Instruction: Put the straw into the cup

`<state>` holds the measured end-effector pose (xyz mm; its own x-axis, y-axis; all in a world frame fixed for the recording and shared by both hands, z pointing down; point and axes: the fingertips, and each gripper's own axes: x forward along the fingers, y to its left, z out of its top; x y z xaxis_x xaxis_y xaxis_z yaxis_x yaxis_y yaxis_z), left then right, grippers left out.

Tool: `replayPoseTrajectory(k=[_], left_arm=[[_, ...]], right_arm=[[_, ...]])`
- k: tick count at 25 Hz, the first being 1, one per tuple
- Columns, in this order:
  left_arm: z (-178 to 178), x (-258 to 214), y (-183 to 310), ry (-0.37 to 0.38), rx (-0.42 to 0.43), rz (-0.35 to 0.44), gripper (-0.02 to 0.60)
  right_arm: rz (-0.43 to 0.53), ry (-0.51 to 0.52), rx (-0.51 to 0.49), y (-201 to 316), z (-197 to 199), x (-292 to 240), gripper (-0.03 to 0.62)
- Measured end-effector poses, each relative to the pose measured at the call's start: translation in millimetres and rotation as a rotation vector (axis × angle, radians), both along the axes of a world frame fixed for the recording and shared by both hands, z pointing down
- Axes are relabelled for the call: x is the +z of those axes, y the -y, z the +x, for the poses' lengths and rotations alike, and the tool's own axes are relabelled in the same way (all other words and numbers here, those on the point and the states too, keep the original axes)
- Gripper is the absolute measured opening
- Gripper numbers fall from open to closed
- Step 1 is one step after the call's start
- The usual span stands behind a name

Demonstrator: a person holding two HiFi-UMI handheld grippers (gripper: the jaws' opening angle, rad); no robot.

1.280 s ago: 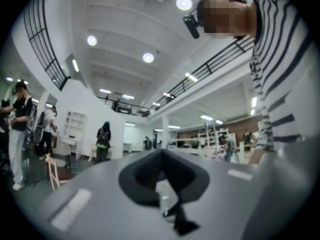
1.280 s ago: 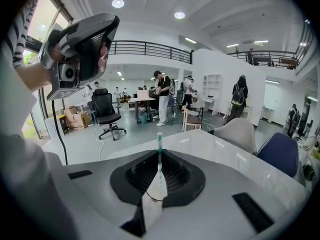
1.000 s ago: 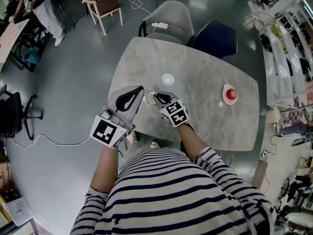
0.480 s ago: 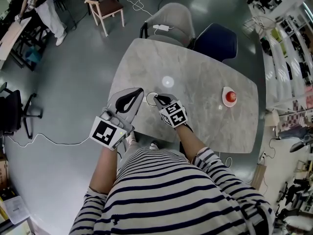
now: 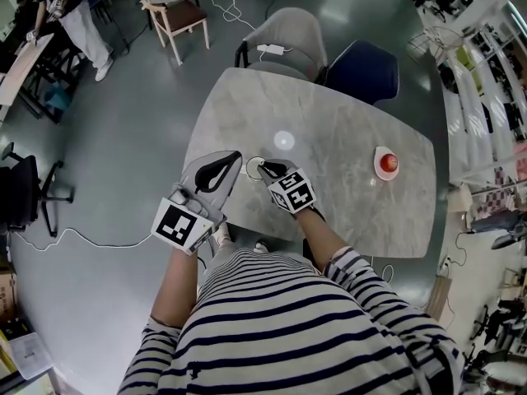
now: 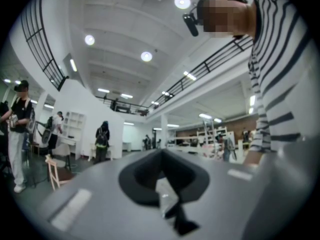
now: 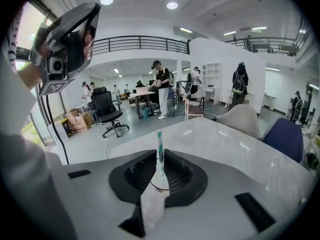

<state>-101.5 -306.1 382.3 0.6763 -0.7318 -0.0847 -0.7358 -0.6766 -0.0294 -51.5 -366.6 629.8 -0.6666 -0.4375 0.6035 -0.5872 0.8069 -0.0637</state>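
My right gripper is shut on a green-and-white striped straw. The straw stands upright between the jaws, with its white paper wrapper hanging below. In the head view this gripper sits at the near edge of the table, right beside the rim of a clear cup. My left gripper is held a little left of the cup and tilted up toward the ceiling. Its jaws are shut, and a pale scrap of wrapper paper shows between them.
The grey marble table carries a small white plate with a red object at the right and a bright round spot near the middle. A grey chair and a dark blue chair stand at the far side.
Almost nothing has changed. Both grippers keep their places by the cup and the view shifts slightly.
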Motion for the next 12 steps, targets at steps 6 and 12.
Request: replayPoseTrajectory(k=[6,12], left_arm=[[5,-1,-1,0.008,0.009,-0.001,0.008],[10,-3,-2,0.012,0.015,0.007,0.008]], right_arm=[[-0.006,0.016,-0.001,0,3,-3,0.083],[0.049,0.078,0.018,3,6,-32,0.086]])
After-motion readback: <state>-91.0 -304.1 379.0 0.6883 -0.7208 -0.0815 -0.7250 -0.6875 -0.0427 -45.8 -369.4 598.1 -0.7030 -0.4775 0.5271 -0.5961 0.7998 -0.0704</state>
